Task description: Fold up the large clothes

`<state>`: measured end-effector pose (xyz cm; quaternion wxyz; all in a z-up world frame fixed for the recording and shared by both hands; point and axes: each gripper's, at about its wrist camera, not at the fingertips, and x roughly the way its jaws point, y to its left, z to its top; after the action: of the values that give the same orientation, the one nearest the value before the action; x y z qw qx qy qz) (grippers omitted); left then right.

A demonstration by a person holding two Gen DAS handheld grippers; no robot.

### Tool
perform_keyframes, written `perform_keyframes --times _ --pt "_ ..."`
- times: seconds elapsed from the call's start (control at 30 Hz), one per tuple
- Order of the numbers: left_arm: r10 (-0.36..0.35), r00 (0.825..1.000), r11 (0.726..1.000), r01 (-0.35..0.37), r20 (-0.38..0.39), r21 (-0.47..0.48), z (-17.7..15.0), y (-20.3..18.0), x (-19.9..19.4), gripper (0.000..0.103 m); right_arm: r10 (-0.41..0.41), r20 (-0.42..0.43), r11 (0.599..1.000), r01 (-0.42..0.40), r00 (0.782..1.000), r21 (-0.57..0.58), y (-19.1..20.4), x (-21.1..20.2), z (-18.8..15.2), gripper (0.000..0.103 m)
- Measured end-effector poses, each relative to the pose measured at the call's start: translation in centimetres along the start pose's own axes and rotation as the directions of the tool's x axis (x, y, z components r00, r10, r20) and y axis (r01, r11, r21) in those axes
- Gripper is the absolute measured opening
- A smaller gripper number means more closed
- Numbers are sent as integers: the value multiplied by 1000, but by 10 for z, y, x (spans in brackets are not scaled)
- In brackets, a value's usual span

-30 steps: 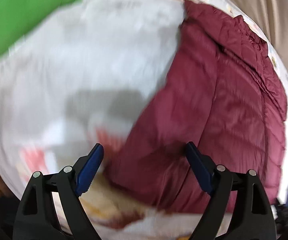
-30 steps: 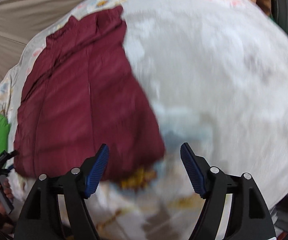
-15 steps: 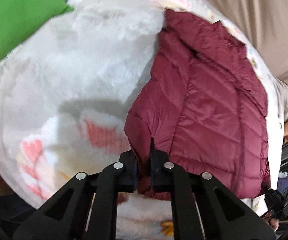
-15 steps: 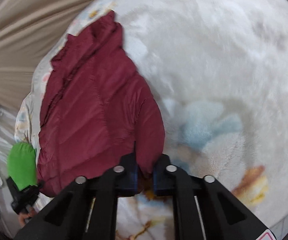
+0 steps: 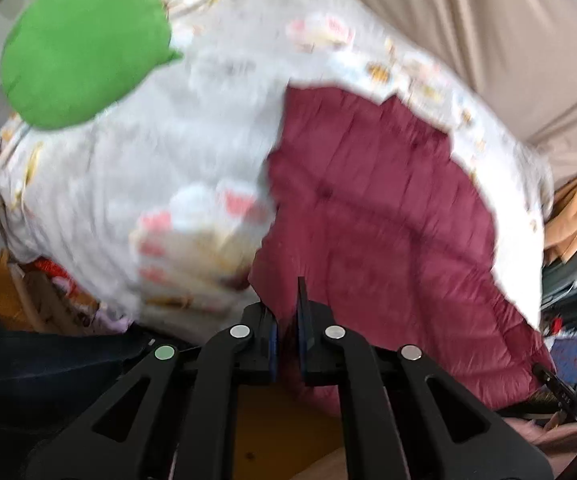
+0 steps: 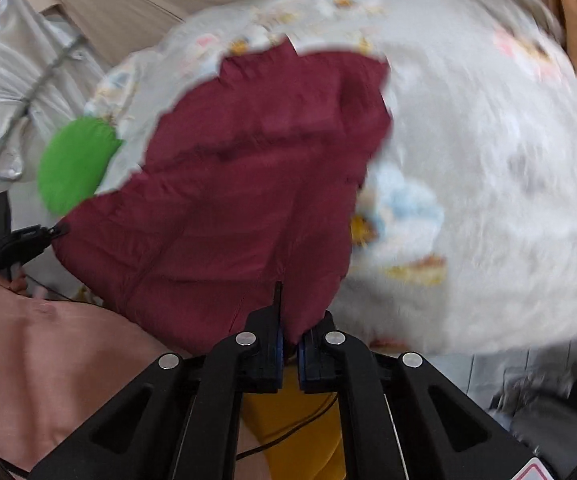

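Left gripper [image 5: 287,344], bottom centre of its frame, is clamped on the near hem of a maroon puffer jacket [image 5: 376,216]. Right gripper [image 6: 289,346] pinches the jacket's other near corner. The jacket spreads upward across a white patterned blanket [image 6: 468,152]. A green cushion [image 5: 84,48] sits upper left.

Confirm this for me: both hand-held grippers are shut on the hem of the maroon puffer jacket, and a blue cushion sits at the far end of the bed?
Not quite: the cushion is green, not blue, as the left wrist view shows. The rest holds: the left hand-held gripper and the right hand-held gripper are each shut on the hem of the maroon puffer jacket.
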<state>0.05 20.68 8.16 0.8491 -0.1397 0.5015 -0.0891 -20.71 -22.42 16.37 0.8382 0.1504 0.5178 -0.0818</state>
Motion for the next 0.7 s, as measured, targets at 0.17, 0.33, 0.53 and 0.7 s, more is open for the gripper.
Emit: perform_keyframes --times 0.17,0.33,0.53,0.7 --pt "-40 978 998 29 205 54 56 -39 -8 6 62 301 993 -88 952 74 -4 -25 65 4" --pt "-23 955 997 -1 297 80 112 -61 30 6 26 401 989 -82 916 122 -18 14 121 4" --pt "71 956 994 -91 285 58 163 -66 99 5 -45 404 967 -61 914 246 -39 65 169 4" --pt "142 959 984 -164 244 75 193 -70 159 5 -93 364 953 -23 927 303 -56 111 198 4"
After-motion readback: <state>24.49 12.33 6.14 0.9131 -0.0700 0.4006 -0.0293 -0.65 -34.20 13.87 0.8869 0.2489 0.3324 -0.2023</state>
